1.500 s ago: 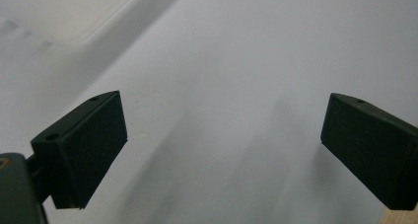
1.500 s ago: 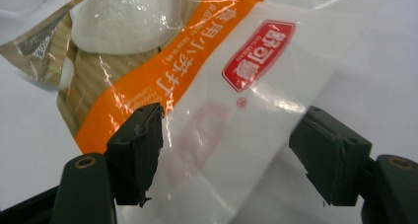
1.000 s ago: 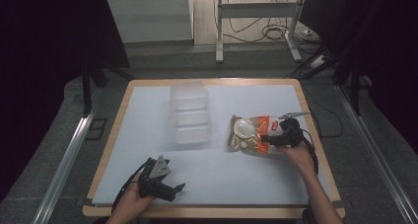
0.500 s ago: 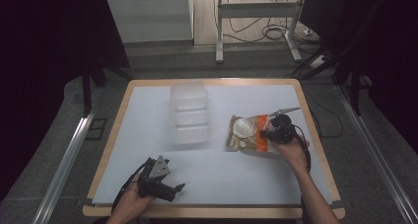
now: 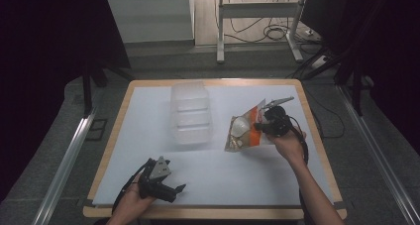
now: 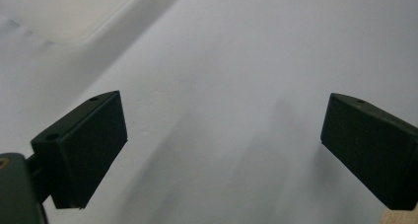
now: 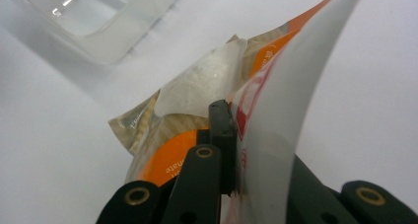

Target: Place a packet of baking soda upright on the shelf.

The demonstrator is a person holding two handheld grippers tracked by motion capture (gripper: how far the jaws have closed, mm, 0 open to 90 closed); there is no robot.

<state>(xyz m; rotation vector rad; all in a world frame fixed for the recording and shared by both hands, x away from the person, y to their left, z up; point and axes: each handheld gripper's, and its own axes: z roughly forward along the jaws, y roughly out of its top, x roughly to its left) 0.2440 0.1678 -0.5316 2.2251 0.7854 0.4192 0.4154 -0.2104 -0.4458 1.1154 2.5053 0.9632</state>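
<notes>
An orange and clear snack bag with pale pieces inside hangs tilted over the right half of the white table sheet. Its right edge is raised and its lower left corner is near the sheet. My right gripper is shut on that raised edge. In the right gripper view the jaws pinch the bag's film between them. My left gripper rests at the front left of the table in a hand. Its jaws stand wide open over bare sheet with nothing between them.
A clear plastic container with several compartments stands left of the bag in the middle of the table; its corner also appears in the gripper views. The wooden table rim frames the sheet. Dark floor, rails and cables surround the table.
My right gripper has closed on the bag's right edge and moved up and to the left, lifting that side off the sheet. The left gripper has stayed put.
</notes>
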